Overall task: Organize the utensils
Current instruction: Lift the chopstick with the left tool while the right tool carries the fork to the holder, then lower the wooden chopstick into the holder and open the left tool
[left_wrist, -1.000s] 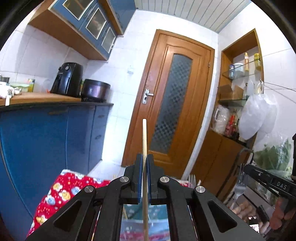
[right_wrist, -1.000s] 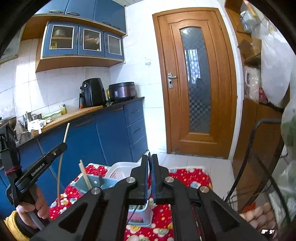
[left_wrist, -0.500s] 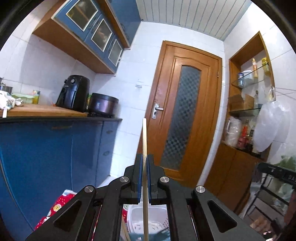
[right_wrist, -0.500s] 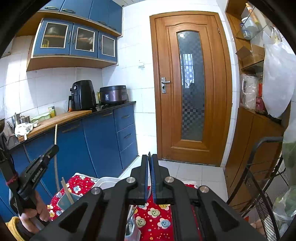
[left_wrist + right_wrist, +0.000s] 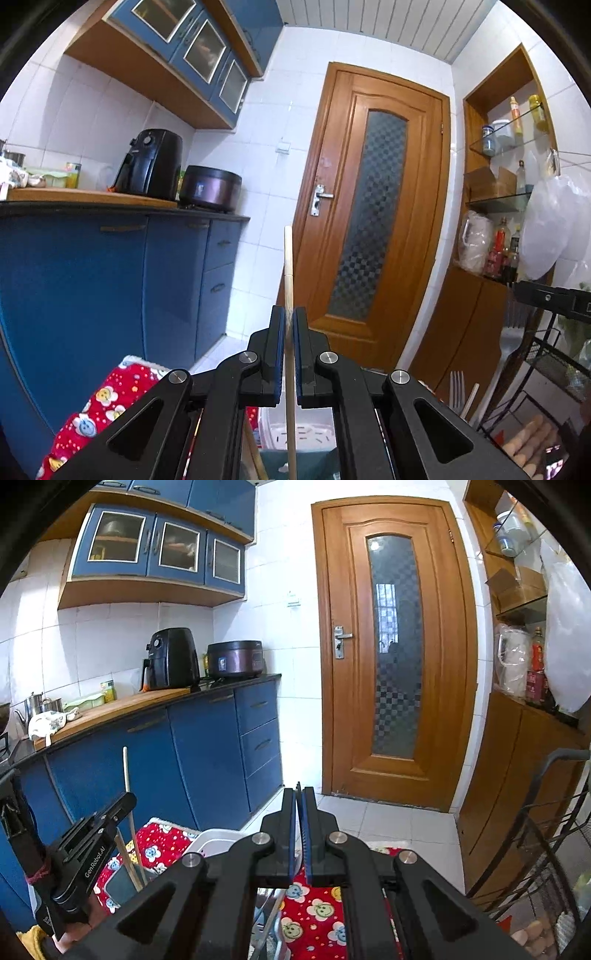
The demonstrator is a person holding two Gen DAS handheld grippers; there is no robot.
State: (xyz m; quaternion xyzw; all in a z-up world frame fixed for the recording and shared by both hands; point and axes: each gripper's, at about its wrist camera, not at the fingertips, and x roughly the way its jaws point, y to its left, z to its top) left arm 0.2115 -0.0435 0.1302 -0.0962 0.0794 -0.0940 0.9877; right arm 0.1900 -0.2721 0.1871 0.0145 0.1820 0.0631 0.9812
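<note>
My left gripper [image 5: 290, 314] is shut on a pale wooden chopstick [image 5: 288, 266] that stands upright between its pads, above a white plastic basket [image 5: 306, 430]. The right wrist view shows that gripper [image 5: 122, 805] at the lower left with the chopstick [image 5: 126, 771] sticking up. My right gripper [image 5: 299, 794] is shut with nothing between its pads. A fork [image 5: 457, 391] and another chopstick [image 5: 471, 398] stand up at the lower right of the left wrist view. More chopsticks [image 5: 129, 864] lean in a teal holder [image 5: 118, 886].
A red flower-print cloth [image 5: 314, 908] covers the table under the white basket [image 5: 218, 840]. Blue cabinets [image 5: 207, 746] run along the left. A wooden door [image 5: 393, 657] is ahead. A black wire rack [image 5: 546, 842] with eggs [image 5: 528, 432] stands at the right.
Both grippers have tilted back down a little, so the basket, cloth and utensils show more at the bottom. The left gripper still holds the chopstick upright.
</note>
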